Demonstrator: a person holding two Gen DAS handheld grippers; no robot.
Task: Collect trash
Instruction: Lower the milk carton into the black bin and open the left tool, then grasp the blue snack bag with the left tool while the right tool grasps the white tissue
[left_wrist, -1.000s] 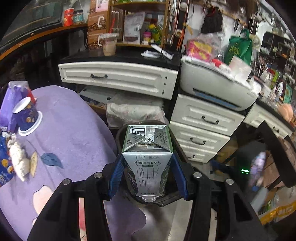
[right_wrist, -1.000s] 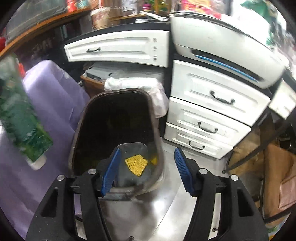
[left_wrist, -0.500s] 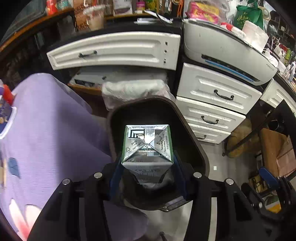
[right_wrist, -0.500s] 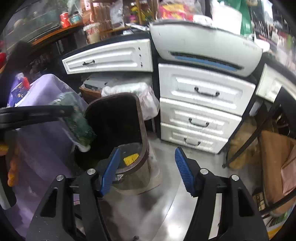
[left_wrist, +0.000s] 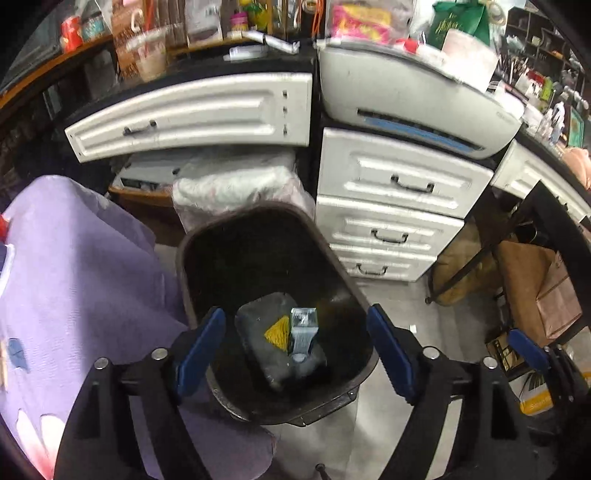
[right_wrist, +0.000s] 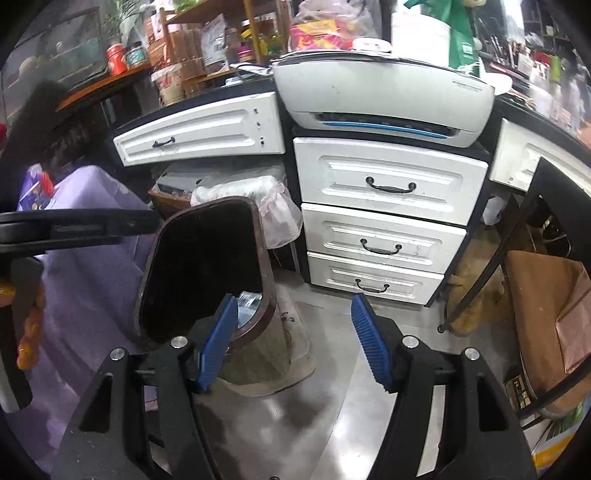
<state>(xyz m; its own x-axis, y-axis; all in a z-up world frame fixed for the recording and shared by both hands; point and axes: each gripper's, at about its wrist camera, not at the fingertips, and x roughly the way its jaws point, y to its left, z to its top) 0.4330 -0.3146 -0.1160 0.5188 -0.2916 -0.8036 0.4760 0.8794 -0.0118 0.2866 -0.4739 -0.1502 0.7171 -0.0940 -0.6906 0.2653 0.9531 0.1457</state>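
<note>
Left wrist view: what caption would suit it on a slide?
Open left gripper above the dark trash bin, a milk carton lying inside.

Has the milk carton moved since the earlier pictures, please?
Yes. The milk carton has dropped from the left gripper, which just opened, into the trash bin.

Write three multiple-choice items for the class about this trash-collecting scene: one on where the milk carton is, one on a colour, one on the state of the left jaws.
1. Where is the milk carton?
A. in the bin
B. on the purple cloth
C. in a drawer

2. What colour are the left gripper pads?
A. red
B. blue
C. yellow

3. How do the left jaws stand?
A. clamped on the carton
B. shut on nothing
C. open, holding nothing

Answers:
1 A, the carton lies at the bin's bottom.
2 B, both pads show blue.
3 C, the jaws have just opened and stand wide above the bin.
</note>
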